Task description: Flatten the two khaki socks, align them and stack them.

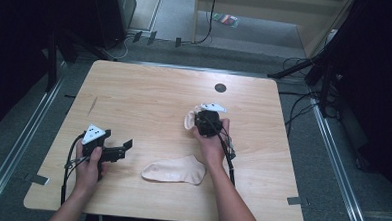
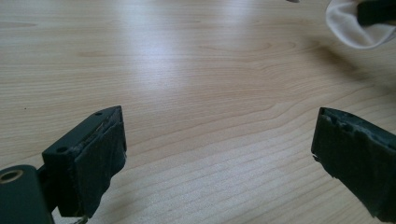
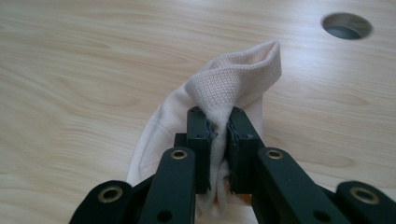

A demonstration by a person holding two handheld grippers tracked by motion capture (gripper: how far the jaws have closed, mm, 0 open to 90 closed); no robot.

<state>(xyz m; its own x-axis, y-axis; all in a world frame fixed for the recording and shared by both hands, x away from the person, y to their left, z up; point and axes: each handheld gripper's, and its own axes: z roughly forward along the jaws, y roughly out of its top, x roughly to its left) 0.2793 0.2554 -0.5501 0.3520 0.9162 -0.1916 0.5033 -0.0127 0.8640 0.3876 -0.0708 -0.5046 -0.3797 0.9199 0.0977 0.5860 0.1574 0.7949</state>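
Note:
My right gripper [image 3: 219, 126] is shut on a pale beige sock [image 3: 233, 79], pinching a fold of its fabric so the cuff bunches up past the fingertips. From above, that gripper [image 1: 199, 121] sits right of the table's middle with the sock [image 1: 189, 118] poking out on its left side. A second beige sock [image 1: 175, 170] lies flat near the front edge, between the two forearms. My left gripper [image 1: 125, 147] rests at the front left, open, its jaws wide apart over bare wood [image 2: 219, 140]. The held sock [image 2: 348, 28] appears at the top right of the left gripper view.
The light wooden table [image 1: 134, 93] has a round cable hole [image 1: 220, 87] near its far edge, also visible past the held sock [image 3: 346, 25]. Cables and dark stands surround the table on the floor.

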